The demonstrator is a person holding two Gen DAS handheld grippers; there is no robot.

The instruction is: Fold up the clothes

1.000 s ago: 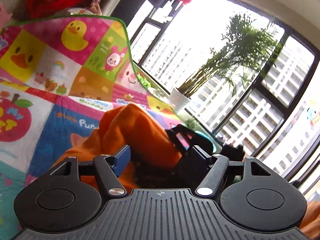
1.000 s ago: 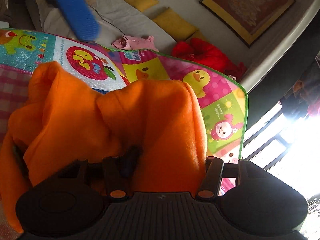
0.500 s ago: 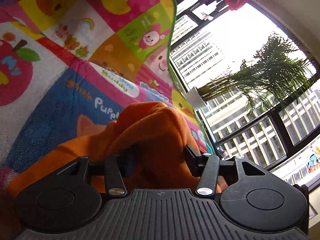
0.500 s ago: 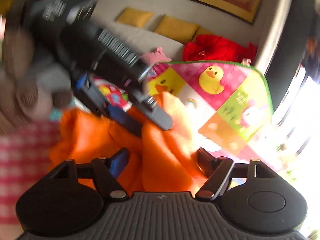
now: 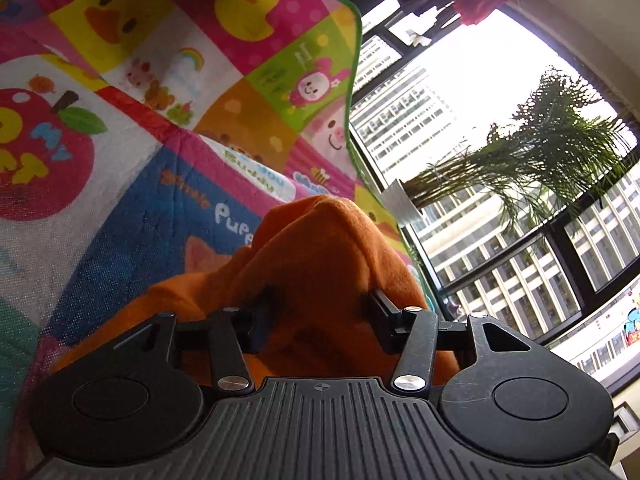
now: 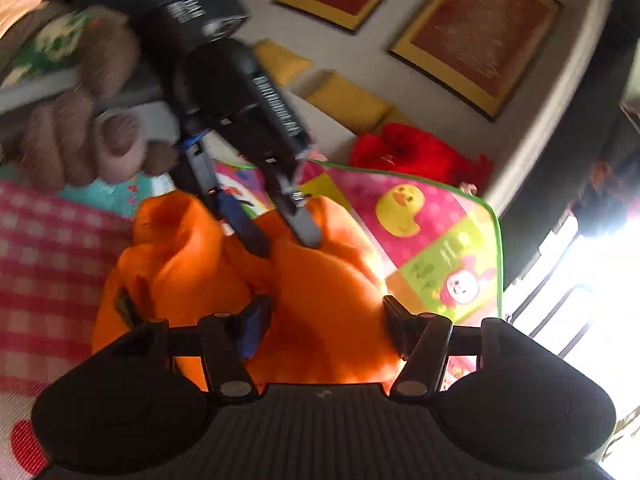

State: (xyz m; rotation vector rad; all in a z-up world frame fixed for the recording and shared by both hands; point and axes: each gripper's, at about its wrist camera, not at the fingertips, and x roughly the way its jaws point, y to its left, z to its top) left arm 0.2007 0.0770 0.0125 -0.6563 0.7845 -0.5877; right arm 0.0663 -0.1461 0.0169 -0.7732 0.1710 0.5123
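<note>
An orange garment (image 5: 320,264) lies bunched on a colourful play mat (image 5: 168,80). In the left wrist view my left gripper (image 5: 320,312) has its jaws apart with the orange cloth heaped between them. The right wrist view shows the same garment (image 6: 320,300) between the spread jaws of my right gripper (image 6: 324,324). The left gripper (image 6: 284,236) also shows there, held in a hand, its fingertips (image 6: 310,232) pressing down into the top of the garment. Whether any cloth is pinched is hidden.
The play mat's green edge (image 6: 496,240) ends near a tall window (image 5: 500,240) with a potted palm (image 5: 540,168). A red cloth heap (image 6: 416,152), yellow cushions (image 6: 344,100) and framed pictures (image 6: 476,28) lie beyond the mat. A red checked area (image 6: 44,264) lies at left.
The left gripper has come down from above onto the garment and its view has tilted toward the mat. The right gripper has opened wider and pulled back slightly.
</note>
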